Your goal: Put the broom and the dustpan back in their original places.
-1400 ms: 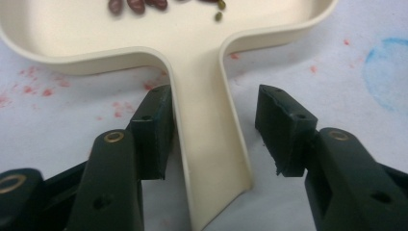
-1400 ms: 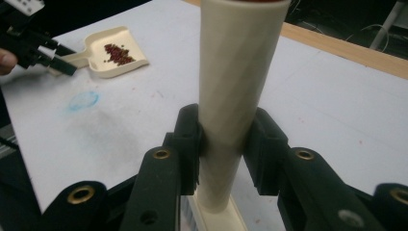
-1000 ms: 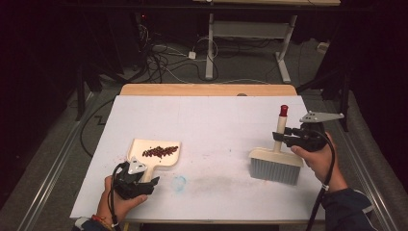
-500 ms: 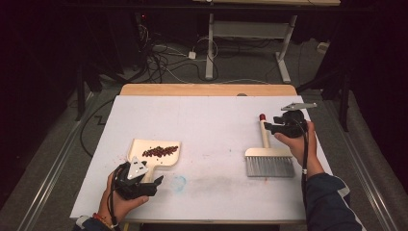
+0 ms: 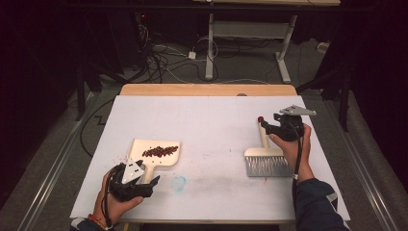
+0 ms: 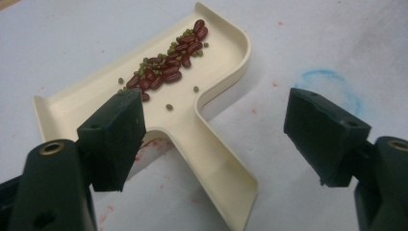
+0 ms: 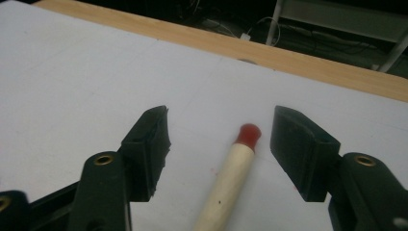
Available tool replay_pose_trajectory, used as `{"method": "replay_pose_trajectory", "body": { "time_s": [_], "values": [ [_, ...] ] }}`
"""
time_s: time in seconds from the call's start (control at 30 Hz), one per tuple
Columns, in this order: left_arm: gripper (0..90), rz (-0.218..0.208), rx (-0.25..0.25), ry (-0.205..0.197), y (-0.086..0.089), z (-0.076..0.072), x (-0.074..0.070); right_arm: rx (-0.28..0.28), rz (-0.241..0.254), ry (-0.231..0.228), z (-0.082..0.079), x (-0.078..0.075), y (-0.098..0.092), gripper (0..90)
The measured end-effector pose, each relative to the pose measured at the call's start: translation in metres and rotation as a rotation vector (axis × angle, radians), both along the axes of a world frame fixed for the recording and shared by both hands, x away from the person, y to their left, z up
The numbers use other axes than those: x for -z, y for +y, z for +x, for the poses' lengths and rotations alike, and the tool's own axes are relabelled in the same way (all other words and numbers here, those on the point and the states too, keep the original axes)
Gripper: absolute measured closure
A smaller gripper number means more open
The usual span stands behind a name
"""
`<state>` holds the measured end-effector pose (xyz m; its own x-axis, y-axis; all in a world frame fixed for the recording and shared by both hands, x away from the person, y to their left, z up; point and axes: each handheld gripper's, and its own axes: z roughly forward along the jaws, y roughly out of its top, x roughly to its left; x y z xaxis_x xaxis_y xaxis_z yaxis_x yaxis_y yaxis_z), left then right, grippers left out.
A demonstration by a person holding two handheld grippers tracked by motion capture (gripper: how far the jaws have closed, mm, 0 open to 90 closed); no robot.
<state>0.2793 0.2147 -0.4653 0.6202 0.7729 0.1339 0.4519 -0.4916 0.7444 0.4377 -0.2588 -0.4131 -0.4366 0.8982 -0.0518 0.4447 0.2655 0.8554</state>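
Two tongs on a white table (image 5: 207,120), one in each hand. Left tongs (image 5: 144,185) near the front left edge, open wide, jaws just been opening, nothing pinched. Between the two black jaws, the flat handle of a cream dustpan (image 6: 202,139), lying free on the table, not touched by the pads (image 6: 113,137). In the pan, a little heap of red beans (image 6: 168,67) mixed with tiny green ones, close to the back wall. A few red specks on the white top beside it, and a smudgy blue ring (image 5: 179,183) just right of the left tongs. Right tongs (image 7: 219,144) on the right side of the table, open too, jaws just been opening. Between them, the pale wooden handle of a small brush (image 5: 265,161), with a red tip (image 7: 248,134), not squeezed, gaps on both sides. Brush lying flat on the table, grey bristles toward the person, red tip pointing away. Dustpan and brush well apart. Wooden strip along the far edge of the table, dark floor with cables behind.
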Motion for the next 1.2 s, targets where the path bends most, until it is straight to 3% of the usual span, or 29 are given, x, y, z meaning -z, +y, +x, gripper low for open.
{"method": "replay_pose_trajectory", "body": {
  "time_s": [0.27, 0.33, 0.47, 0.63, 0.9, 1.2],
  "values": [
    [22.0, 0.016, 0.004, 0.003, -0.002, 0.000, 0.003, 0.013, 0.016, -0.044, -0.009, -0.003, 0.011, 31.1],
    [22.0, 0.017, 0.011, 0.001, -0.003, -0.001, 0.002, 0.040, 0.000, -0.061, -0.011, -0.005, 0.014, 29.3],
    [21.8, 0.016, 0.015, 0.001, -0.003, -0.001, 0.002, 0.009, 0.024, -0.068, -0.014, -0.008, 0.016, 25.7],
    [21.8, 0.019, 0.017, -0.002, -0.003, 0.000, 0.002, 0.019, 0.016, -0.070, -0.016, -0.008, 0.020, 19.4],
    [19.4, 0.026, 0.002, -0.006, -0.004, 0.000, 0.001, 0.004, 0.026, -0.080, -0.022, -0.015, 0.025, 17.6],
    [19.4, 0.026, -0.003, -0.015, -0.004, -0.001, 0.001, -0.019, -0.014, -0.097, -0.036, -0.025, 0.029, 19.2]
  ]
}}
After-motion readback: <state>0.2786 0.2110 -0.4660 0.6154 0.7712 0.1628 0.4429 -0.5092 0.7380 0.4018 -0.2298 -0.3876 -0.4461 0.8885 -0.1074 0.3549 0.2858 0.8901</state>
